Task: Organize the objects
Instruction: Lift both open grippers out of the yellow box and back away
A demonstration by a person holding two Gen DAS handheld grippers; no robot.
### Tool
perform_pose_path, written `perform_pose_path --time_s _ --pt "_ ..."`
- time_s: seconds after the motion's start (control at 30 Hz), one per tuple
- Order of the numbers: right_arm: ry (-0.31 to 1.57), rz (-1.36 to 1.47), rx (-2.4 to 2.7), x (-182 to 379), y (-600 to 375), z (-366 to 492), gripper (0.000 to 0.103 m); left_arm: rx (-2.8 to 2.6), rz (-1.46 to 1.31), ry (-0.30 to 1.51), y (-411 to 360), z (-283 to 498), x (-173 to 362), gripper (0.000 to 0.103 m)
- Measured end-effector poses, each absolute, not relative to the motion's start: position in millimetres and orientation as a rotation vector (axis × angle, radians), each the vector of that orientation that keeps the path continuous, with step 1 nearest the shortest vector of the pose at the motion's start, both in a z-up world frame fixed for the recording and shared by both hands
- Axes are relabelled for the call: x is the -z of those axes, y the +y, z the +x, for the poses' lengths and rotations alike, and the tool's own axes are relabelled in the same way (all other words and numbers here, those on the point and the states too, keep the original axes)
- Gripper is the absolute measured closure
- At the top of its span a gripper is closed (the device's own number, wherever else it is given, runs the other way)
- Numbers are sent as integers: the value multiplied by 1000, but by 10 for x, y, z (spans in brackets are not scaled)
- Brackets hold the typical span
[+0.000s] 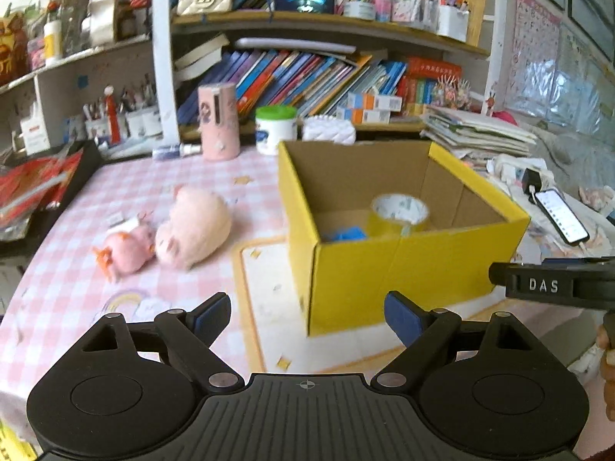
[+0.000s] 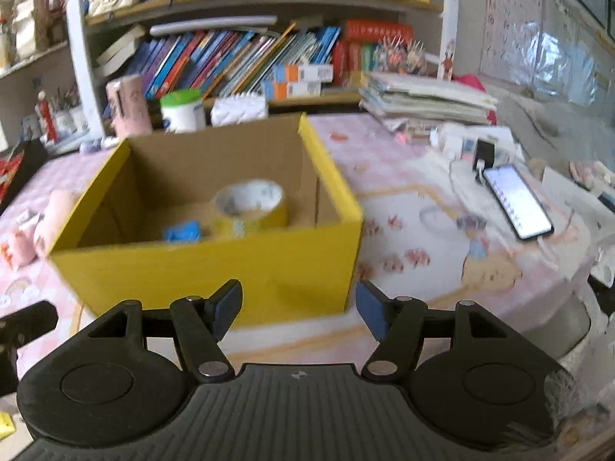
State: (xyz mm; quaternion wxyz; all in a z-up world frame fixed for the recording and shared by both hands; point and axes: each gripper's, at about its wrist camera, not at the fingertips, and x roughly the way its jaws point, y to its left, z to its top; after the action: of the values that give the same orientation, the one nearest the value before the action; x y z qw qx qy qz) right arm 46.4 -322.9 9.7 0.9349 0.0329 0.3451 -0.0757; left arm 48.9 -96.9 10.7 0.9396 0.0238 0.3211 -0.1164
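Observation:
A yellow cardboard box stands open on the pink checked tablecloth. Inside it lie a roll of yellow tape and a small blue object. Two pink plush toys lie to the left of the box: a larger one and a smaller one. My left gripper is open and holds nothing, hanging in front of the box's near left corner. My right gripper is open and holds nothing, just before the box's front wall.
A lit phone lies on the table right of the box. A pink cylinder, a white jar with a green lid and a white quilted pouch stand behind the box. Shelves of books fill the back. A paper stack sits at back right.

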Motion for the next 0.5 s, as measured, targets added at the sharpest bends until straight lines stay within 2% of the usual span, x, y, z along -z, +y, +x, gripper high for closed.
perform_pose_path --time_s 0.5 --pt "832 63 103 147 -2626 -1 35 230 84 762 -527 103 108 14"
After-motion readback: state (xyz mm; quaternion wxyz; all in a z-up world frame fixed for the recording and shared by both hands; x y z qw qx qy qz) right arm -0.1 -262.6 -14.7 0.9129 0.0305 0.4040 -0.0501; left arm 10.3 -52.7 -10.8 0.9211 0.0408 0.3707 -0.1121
